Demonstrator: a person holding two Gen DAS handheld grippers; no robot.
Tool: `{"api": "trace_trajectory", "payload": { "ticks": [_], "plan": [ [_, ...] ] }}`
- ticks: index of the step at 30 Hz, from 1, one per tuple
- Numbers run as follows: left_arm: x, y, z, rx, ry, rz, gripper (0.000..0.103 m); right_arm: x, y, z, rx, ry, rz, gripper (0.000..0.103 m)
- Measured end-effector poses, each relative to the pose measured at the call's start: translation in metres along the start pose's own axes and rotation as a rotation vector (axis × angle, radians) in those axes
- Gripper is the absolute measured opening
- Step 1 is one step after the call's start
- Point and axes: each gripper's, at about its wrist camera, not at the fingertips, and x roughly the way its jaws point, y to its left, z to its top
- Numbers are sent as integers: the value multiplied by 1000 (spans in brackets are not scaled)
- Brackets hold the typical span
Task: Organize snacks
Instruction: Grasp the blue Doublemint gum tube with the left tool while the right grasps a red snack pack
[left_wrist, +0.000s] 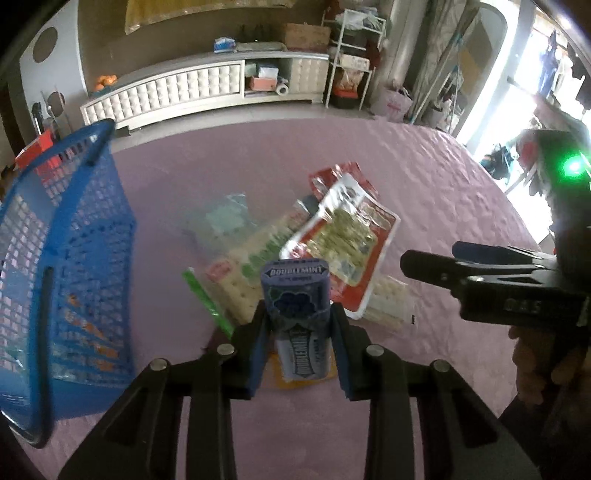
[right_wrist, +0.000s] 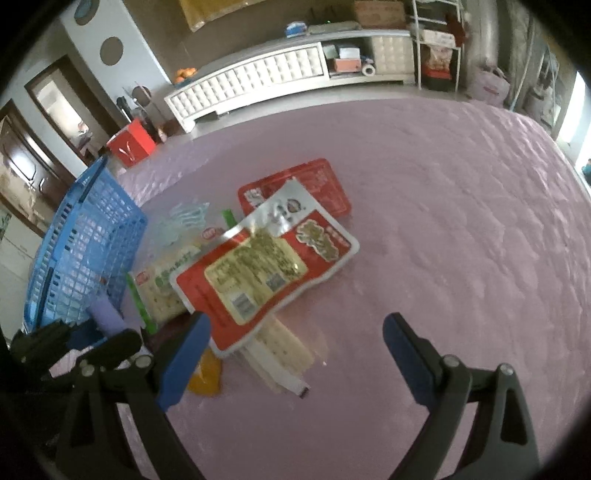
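Observation:
My left gripper (left_wrist: 300, 318) is shut on a purple Doublemint gum bottle (left_wrist: 295, 291) and holds it upright above the pink cover. To its left stands the blue mesh basket (left_wrist: 92, 236), with some packets inside. Ahead lies a snack pile: a red-and-white pouch (left_wrist: 343, 236) resting on cracker packs (left_wrist: 243, 273). In the right wrist view my right gripper (right_wrist: 295, 325) is open just in front of that pouch (right_wrist: 266, 266), with nothing between its fingers. The basket (right_wrist: 96, 236) is at the left there, and the left gripper (right_wrist: 74, 343) with the bottle (right_wrist: 107, 314) shows at the lower left.
The pile also holds a flat red pack (right_wrist: 317, 184), a clear bluish packet (right_wrist: 184, 221), an orange packet (right_wrist: 207, 376) and another cracker pack (right_wrist: 280, 350). The pink cover (right_wrist: 461, 240) stretches to the right. A white cabinet (right_wrist: 258, 81) and red box (right_wrist: 131, 144) stand beyond.

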Motion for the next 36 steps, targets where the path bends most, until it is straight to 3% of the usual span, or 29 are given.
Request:
{"api": "trace_trajectory", "payload": {
  "ticks": [3, 10, 16, 32, 34, 36],
  "plan": [
    [-4, 5, 2, 23, -15, 17, 29, 6, 1, 11, 83, 24, 67, 96],
    [-2, 12, 23, 74, -51, 74, 29, 34, 6, 37, 282, 93, 83, 96],
    [6, 24, 44, 76, -50, 67, 29, 64, -7, 42, 473, 167, 80, 96],
    [19, 35, 55, 81, -21, 30, 29, 87, 11, 60, 429, 222, -13, 96],
    [20, 35, 54, 81, -19, 29, 29, 91, 16, 59, 382, 226, -28, 92],
    [18, 35, 52, 82, -17, 22, 29, 90, 19, 58, 337, 215, -44, 78]
  ]
}}
